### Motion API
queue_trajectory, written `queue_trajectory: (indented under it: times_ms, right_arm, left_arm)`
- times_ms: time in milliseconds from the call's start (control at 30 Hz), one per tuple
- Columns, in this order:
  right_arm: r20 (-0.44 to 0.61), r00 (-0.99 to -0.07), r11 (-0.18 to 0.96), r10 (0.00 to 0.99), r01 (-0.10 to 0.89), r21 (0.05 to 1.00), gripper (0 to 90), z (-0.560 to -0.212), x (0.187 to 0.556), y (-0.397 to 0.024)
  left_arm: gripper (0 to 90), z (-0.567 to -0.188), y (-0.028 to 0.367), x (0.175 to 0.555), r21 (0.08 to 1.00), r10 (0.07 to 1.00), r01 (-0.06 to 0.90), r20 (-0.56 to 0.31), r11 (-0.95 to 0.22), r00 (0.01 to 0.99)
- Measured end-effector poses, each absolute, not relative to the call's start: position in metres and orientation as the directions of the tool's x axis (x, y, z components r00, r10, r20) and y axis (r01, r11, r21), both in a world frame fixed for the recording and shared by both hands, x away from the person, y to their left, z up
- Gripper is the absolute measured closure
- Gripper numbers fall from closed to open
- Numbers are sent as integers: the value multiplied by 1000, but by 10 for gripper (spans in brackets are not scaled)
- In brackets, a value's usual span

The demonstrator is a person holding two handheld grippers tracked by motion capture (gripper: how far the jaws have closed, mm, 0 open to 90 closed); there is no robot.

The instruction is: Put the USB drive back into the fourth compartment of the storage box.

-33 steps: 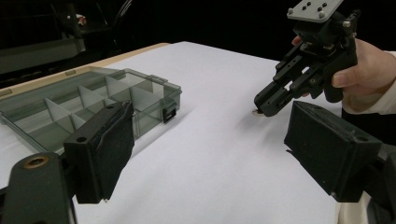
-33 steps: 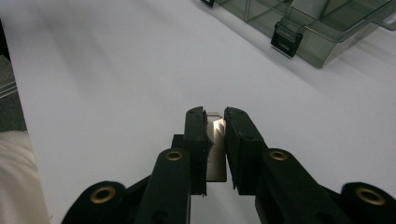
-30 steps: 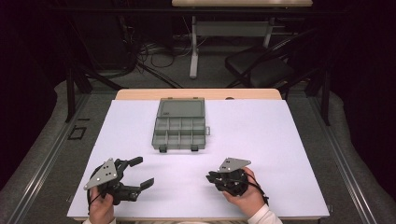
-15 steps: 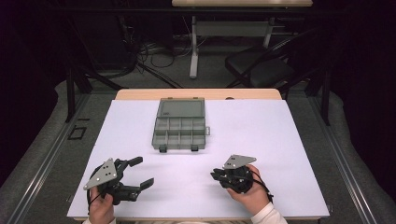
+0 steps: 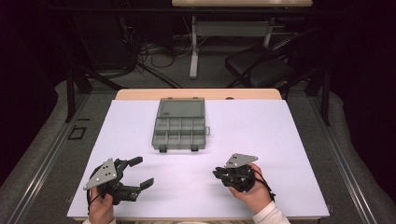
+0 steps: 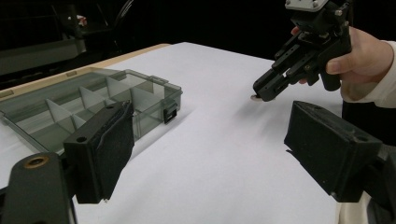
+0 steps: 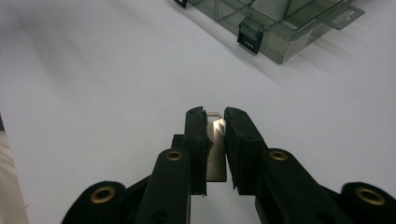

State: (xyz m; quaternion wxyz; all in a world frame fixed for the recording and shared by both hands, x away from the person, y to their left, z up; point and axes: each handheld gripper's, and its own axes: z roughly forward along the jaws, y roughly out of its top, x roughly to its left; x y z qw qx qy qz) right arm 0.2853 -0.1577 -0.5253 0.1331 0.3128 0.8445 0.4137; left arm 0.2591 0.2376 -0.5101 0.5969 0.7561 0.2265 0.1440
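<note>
Hidden and cut-off parts

The right gripper [image 7: 215, 122] pinches a small pale piece [image 7: 215, 135] (too small to identify), mostly covered by its pads; the organizer box [image 7: 275, 23] runs off the edge at 1 o'clock.

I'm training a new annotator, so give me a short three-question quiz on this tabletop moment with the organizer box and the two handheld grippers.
1. True or false: the lid of the compartment organizer box lies open.
2. Which gripper is shut on the small flat metal piece?
A. the left gripper
B. the right gripper
C. neither
3. Fill in: the jaws of the left gripper stand ____, with nothing between them.

Key
1. True. The lid is folded back toward the far edge of the table, and the compartments show.
2. B. The right gripper view shows the piece pinched between its jaws.
3. Open.
</note>
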Motion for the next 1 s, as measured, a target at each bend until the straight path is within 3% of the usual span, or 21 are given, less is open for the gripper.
queue_trajectory:
  times_ms: [1000]
  right_arm:
    - [5,-795,502,606,388,773,792,-496,307,-147]
  left_arm:
    - [156,-512,237,260,966,520,181,-60,-185,852]
